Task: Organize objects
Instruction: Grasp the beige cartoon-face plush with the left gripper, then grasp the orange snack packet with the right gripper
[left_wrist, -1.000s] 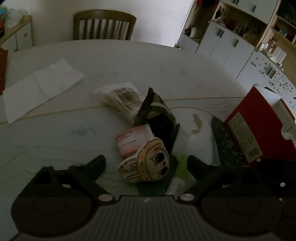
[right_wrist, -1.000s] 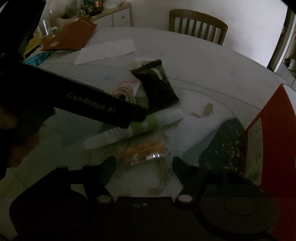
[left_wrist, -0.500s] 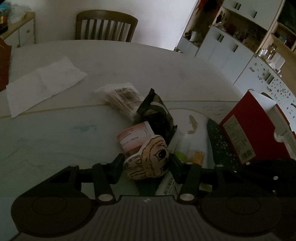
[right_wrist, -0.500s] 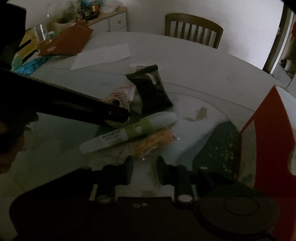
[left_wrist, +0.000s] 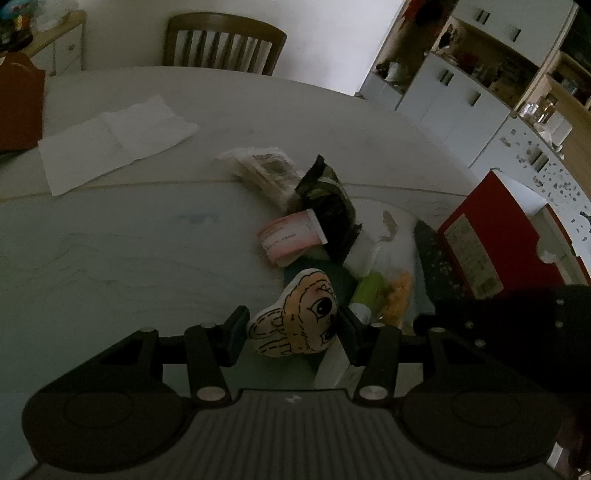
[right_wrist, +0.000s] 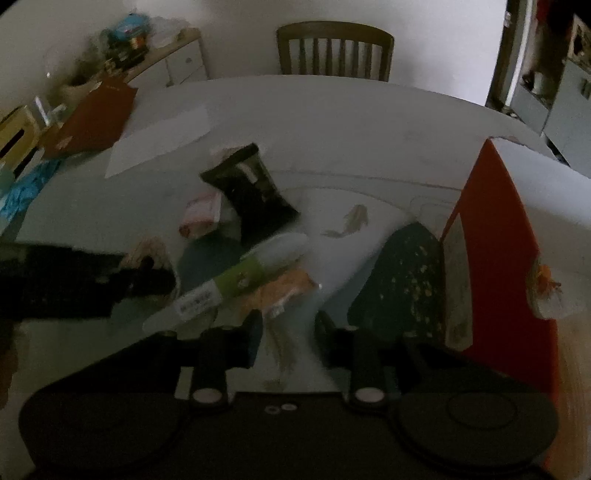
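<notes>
The cartoon-face plush (left_wrist: 295, 325) sat clamped between the two fingers of the left gripper (left_wrist: 293, 332), raised a little off the table (left_wrist: 129, 240) at the near edge of the heap of small goods. Just beyond the plush lay a pink-labelled roll (left_wrist: 291, 240), and past that a dark snack packet (left_wrist: 325, 199) and a clear bag of cotton swabs (left_wrist: 262, 166). Beside the plush, toward the red box (left_wrist: 491, 229), were a green-and-white tube (right_wrist: 236, 280) and an orange packet (right_wrist: 284, 288). The right gripper (right_wrist: 288, 332) stood narrow, its jaws having just eased apart slightly; the blurred clear edge of the orange packet lay between them, and I could not tell whether they pinched it. A white paper sheet (left_wrist: 110, 140) lay well beyond the plush, near the wooden chair (left_wrist: 221, 44).
</notes>
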